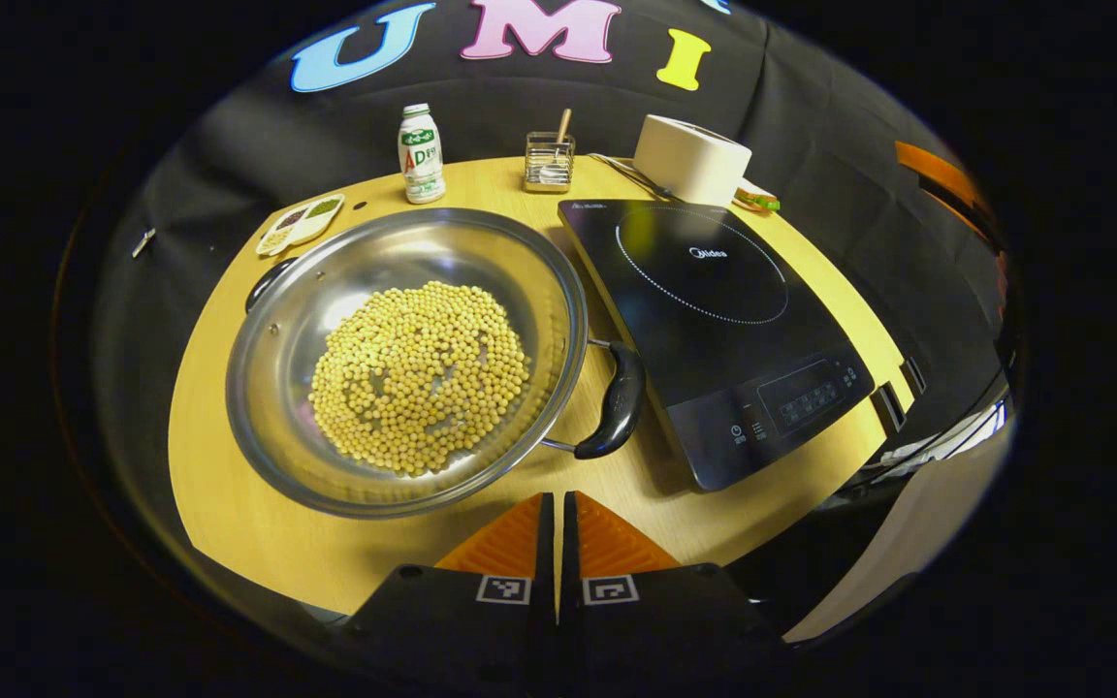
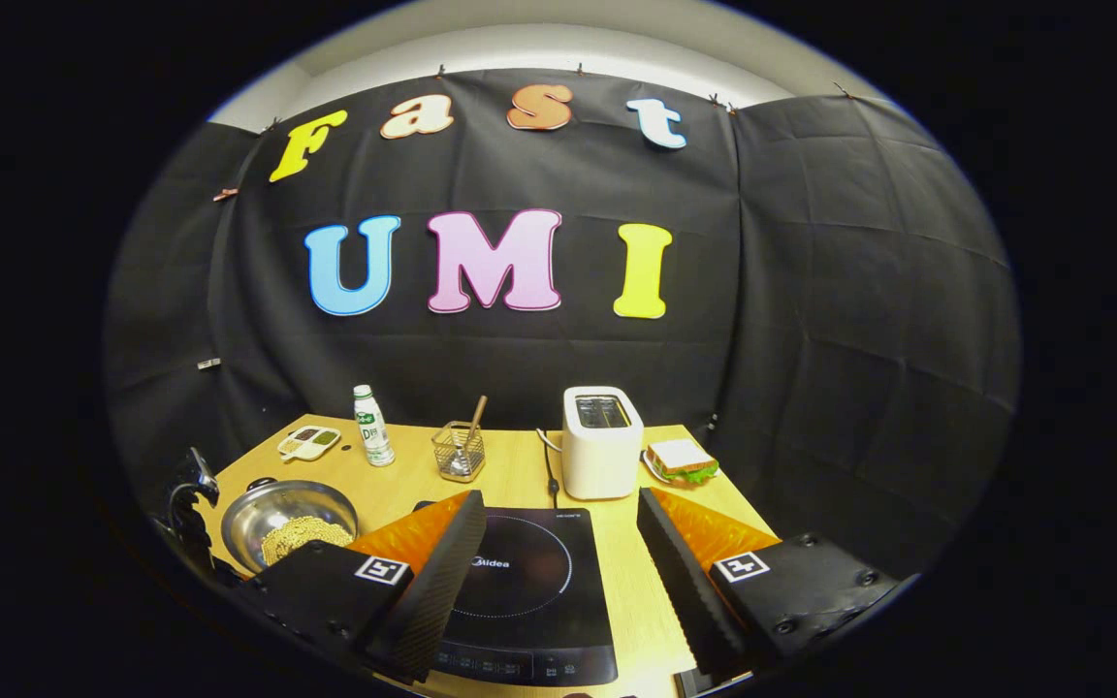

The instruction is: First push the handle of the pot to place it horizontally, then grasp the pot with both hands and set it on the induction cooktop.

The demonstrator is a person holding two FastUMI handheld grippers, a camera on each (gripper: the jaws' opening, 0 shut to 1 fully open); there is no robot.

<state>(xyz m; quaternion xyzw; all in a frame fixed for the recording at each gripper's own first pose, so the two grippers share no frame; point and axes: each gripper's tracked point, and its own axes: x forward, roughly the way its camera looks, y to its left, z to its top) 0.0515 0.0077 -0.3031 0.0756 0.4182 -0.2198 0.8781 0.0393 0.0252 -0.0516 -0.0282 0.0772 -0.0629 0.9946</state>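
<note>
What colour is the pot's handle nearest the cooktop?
Black, glossy, on bare metal prongs: the handle of the pot shows best in the left gripper view.

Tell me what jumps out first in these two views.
The steel pot heaped with yellow soybeans sits on the wooden table, left of the black induction cooktop; its black handle points toward the cooktop. The left tongs are shut, just short of the pot's rim. In the right gripper view, the right tongs are wide open above the cooktop, with a white toaster behind.
</note>
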